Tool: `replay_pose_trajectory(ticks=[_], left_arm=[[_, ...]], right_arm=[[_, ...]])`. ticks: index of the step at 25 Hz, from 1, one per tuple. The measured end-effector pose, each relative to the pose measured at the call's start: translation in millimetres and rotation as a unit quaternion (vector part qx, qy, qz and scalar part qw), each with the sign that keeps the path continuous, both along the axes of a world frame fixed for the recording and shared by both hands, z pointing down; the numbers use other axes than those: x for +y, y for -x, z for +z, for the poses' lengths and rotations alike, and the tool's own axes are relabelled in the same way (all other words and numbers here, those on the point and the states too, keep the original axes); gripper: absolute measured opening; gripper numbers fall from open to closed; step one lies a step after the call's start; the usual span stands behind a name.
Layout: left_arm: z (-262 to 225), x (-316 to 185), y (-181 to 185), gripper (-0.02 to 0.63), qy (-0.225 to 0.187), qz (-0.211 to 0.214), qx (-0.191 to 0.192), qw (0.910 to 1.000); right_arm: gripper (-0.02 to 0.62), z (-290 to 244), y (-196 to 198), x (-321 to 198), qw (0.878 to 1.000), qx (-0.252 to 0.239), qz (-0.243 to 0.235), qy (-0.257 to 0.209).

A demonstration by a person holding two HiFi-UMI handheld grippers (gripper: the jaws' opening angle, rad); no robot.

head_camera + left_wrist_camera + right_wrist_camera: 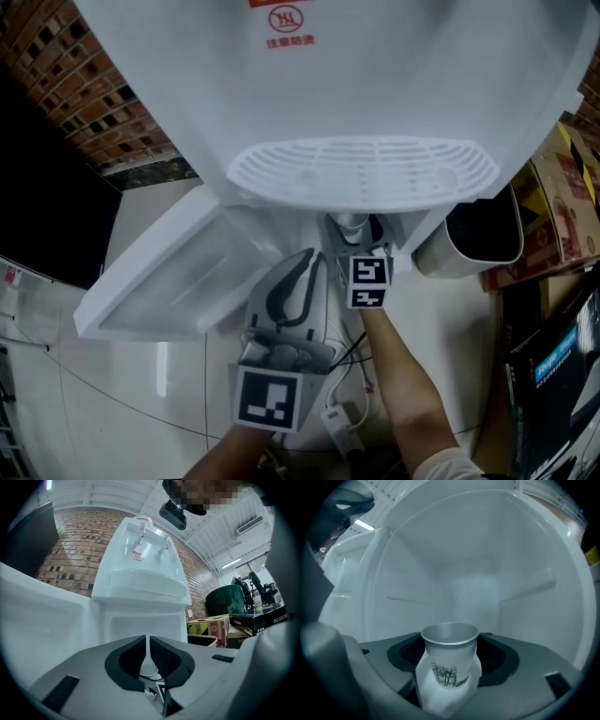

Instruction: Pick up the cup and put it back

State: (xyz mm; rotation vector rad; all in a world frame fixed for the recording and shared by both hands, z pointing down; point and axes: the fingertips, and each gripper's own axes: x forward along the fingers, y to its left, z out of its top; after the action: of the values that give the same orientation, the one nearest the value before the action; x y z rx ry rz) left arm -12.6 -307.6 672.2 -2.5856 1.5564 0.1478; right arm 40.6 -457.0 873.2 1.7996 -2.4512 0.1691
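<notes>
Two jaws of my right gripper point(450, 641) stand wide on either side of the cup point(450, 667), not pressing it. Its base is hidden from me. The cup sits in the dispenser point(375, 84) cabinet point(464, 573), out of the head view. The jaws of my left gripper point(147, 641) are closed and empty.

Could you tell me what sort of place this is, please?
Probably a storeroom or workshop corner: a white water dispenser stands before a bare brick wall, with cardboard boxes piled beside it.
</notes>
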Motion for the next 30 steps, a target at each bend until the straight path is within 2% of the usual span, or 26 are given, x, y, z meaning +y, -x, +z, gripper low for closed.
replay_pose_trajectory(ticks=[5, 11, 16, 22, 24, 27, 30], left_arm=[[-0.7, -7.1, 4.6, 0.011, -0.003, -0.009, 0.007, 0.9999], [4.8, -15.2, 4.3, 0.003, 0.001, -0.009, 0.013, 0.9999], [-6.3, -19.4, 1.5, 0.003, -0.015, -0.005, 0.029, 0.9995], [-14.8, -14.1, -0.2, 0.003, -0.038, -0.009, 0.023, 0.9990], [-17.8, -10.7, -3.7, 0.003, -0.047, -0.007, 0.020, 0.9987], [-21.8, -6.2, -6.8, 0.003, -0.049, -0.004, 0.023, 0.9985], [-24.6, -2.6, -6.2, 0.003, -0.048, -0.007, 0.025, 0.9985]], right_arm=[[0.348, -30.1, -4.1, 12.1, 1.000, 0.004, -0.008, -0.021], [0.348, -80.0, -13.0, 62.6, 1.000, 0.007, -0.016, -0.020], [0.348, -131.6, -16.6, 99.2, 0.999, 0.026, -0.019, -0.044], [0.348, -173.8, -24.1, 134.0, 0.999, 0.026, -0.008, -0.036], [0.348, -182.7, -21.9, 142.7, 0.999, 0.020, -0.008, -0.029], [0.348, -198.6, -20.9, 146.7, 0.998, 0.022, -0.012, -0.062], [0.348, -204.4, -20.8, 148.2, 0.998, 0.015, -0.012, -0.064]])
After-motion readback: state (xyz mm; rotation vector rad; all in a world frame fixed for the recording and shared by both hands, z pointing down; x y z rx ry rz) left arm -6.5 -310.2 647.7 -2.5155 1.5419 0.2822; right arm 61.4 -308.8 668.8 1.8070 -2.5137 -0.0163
